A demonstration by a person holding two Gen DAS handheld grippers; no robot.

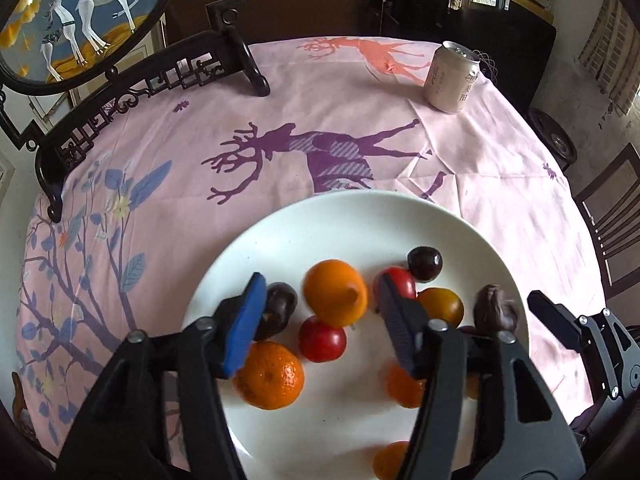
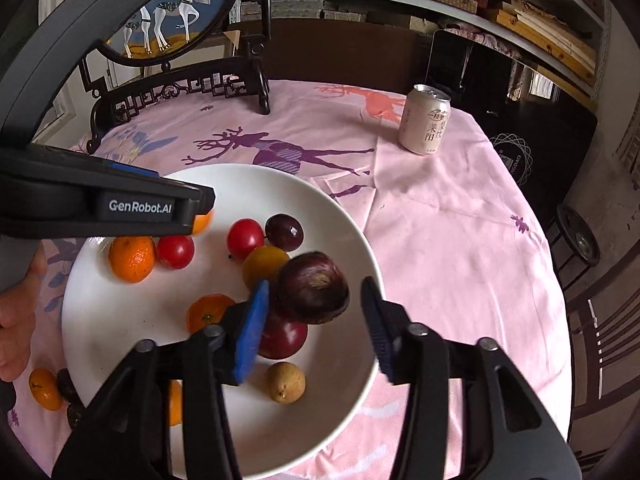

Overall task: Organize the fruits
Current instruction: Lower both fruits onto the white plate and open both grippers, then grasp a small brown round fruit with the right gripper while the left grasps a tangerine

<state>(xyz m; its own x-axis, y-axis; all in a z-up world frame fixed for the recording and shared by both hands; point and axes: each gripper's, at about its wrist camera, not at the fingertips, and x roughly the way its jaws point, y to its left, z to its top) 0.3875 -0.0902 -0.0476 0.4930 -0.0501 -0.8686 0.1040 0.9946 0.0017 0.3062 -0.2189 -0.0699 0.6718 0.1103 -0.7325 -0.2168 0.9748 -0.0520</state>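
Note:
A white plate (image 1: 280, 240) on the pink cloth holds several fruits: oranges, red tomatoes, dark plums. My left gripper (image 1: 320, 316) is open above the plate, with an orange (image 1: 334, 292) blurred between its blue pads, apart from both. My right gripper (image 2: 316, 320) is open over the plate's right side (image 2: 344, 216). A dark purple fruit (image 2: 312, 294) sits between its fingers, touching neither; it also shows in the left wrist view (image 1: 496, 310). A tan round fruit (image 2: 285, 387) lies below it.
A drink can (image 1: 450, 78) stands at the far right of the round table, also in the right wrist view (image 2: 424, 120). A carved black stand with a deer painting (image 1: 132, 80) is at the back left. An orange (image 2: 44, 388) and dark fruits lie off the plate. A chair (image 1: 612, 224) stands at the right.

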